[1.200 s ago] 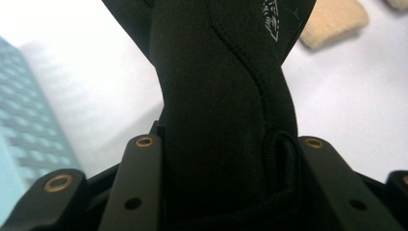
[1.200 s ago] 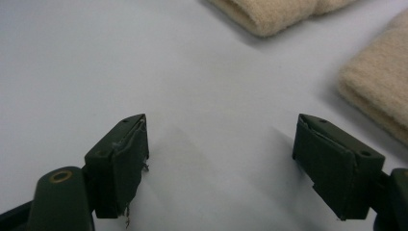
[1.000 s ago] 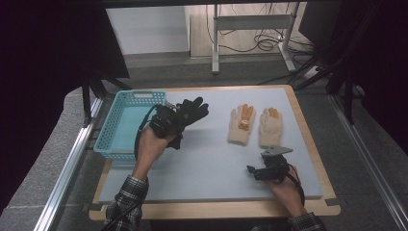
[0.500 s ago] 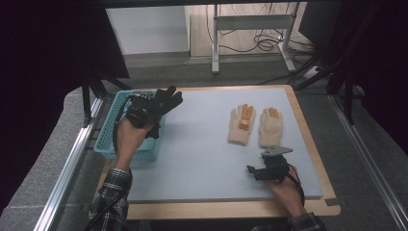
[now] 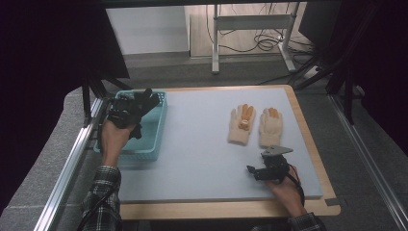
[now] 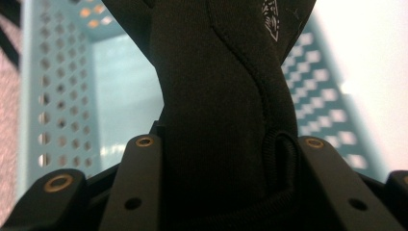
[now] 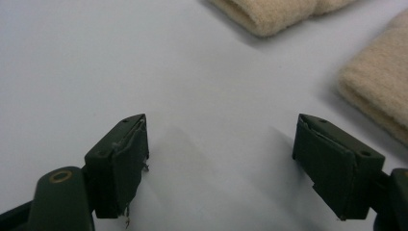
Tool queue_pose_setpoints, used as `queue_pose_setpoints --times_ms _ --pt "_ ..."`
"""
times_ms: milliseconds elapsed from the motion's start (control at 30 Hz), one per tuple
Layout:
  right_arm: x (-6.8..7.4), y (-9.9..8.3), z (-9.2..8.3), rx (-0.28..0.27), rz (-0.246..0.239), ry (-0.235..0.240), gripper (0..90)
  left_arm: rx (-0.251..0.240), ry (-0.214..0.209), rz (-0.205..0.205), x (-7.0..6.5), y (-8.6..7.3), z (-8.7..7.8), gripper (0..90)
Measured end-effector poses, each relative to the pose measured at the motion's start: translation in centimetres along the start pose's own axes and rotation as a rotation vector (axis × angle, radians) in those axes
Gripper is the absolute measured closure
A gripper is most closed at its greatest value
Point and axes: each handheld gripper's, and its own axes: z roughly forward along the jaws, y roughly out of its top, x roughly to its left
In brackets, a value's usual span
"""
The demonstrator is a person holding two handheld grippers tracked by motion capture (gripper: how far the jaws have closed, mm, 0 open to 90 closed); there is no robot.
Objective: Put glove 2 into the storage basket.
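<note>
The high view looks forward and down over the whole mat (image 5: 202, 144). The left gripper view sits close above the basket (image 6: 110, 96), also seen from above. The right gripper view skims the mat, near the gloves (image 7: 269, 17).

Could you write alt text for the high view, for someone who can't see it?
The left tongs hold a black glove above a teal basket. Two cream gloves lie on the grey mat, with the open right tongs resting nearby.
</note>
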Motion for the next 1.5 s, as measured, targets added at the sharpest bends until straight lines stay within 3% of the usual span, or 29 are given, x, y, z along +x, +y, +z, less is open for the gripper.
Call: queue_pose_setpoints --times_ms 267,433,600,733,800,967,1267,1400,1500 --pt "0.0 0.0 0.0 -0.001 0.0 0.0 19.5 0.11 0.092 -0.046 2.4 -0.4 3.1 60.7" --pt "0.0 0.0 0.0 -0.001 0.0 0.0 19.5 0.168 0.14 -0.04 2.9 -0.3 5.0 60.1" --pt "0.0 0.0 0.0 -0.001 0.0 0.0 19.5 0.229 0.22 -0.01 3.2 0.0 6.6 58.8" --pt "0.0 0.0 0.0 -0.001 0.0 0.0 19.5 0.25 0.232 -0.002 3.5 -0.2 7.3 55.6" --pt "0.0 0.0 0.0 -0.001 0.0 0.0 19.5 0.249 0.232 0.001 3.6 -0.4 7.6 48.4" --pt "0.0 0.0 0.0 -0.001 0.0 0.0 19.4 0.254 0.131 -0.023 4.1 -0.3 7.0 22.9" --pt "0.0 0.0 0.0 -0.001 0.0 0.0 19.5 0.151 0.006 -0.046 4.0 0.3 4.4 8.0" --pt "0.0 0.0 0.0 -0.001 0.0 0.0 19.5 0.09 -0.078 -0.06 3.6 0.4 3.7 5.0" --pt "0.0 0.0 0.0 -0.001 0.0 0.0 19.5 0.06 -0.121 -0.042 3.1 0.4 3.3 4.1"
